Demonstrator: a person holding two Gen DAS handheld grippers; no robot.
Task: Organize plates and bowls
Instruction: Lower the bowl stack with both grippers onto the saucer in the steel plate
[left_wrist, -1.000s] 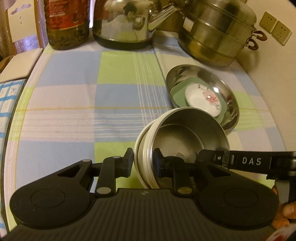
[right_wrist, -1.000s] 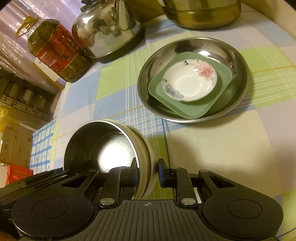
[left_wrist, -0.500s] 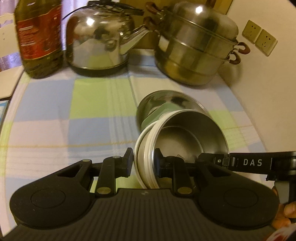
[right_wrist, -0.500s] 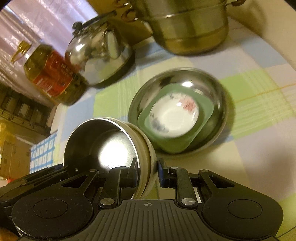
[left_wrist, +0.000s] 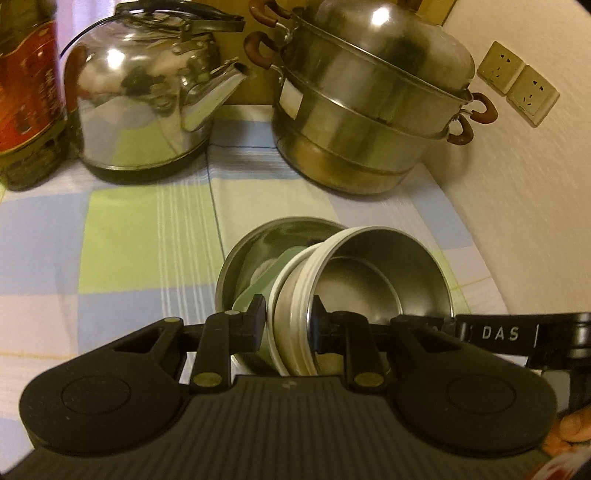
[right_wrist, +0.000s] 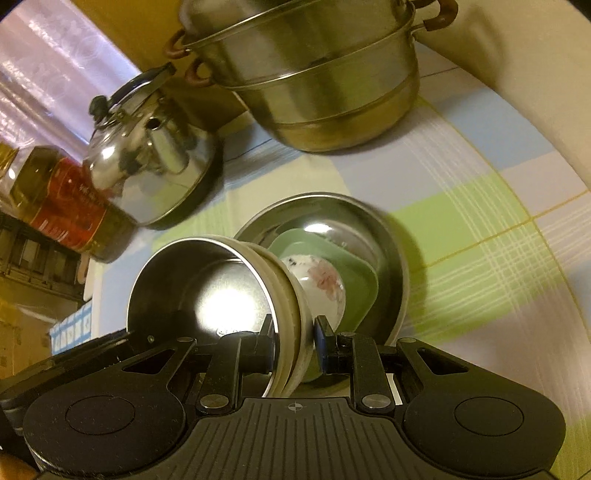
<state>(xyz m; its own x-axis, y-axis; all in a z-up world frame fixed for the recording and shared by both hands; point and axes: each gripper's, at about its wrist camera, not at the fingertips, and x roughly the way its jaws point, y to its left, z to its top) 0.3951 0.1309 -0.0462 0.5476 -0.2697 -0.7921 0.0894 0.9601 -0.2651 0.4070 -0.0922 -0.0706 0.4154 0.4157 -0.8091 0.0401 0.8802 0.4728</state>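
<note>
- Left gripper (left_wrist: 289, 318) pinches the near rim of the steel bowl (left_wrist: 384, 273).
- Right gripper (right_wrist: 294, 339) clamps the opposite rim of the bowl (right_wrist: 207, 291).
- Bowl hangs tilted over the pan (right_wrist: 384, 236) holding a green plate (right_wrist: 360, 284) and, probably, 1 white dish (right_wrist: 321, 284).
</note>
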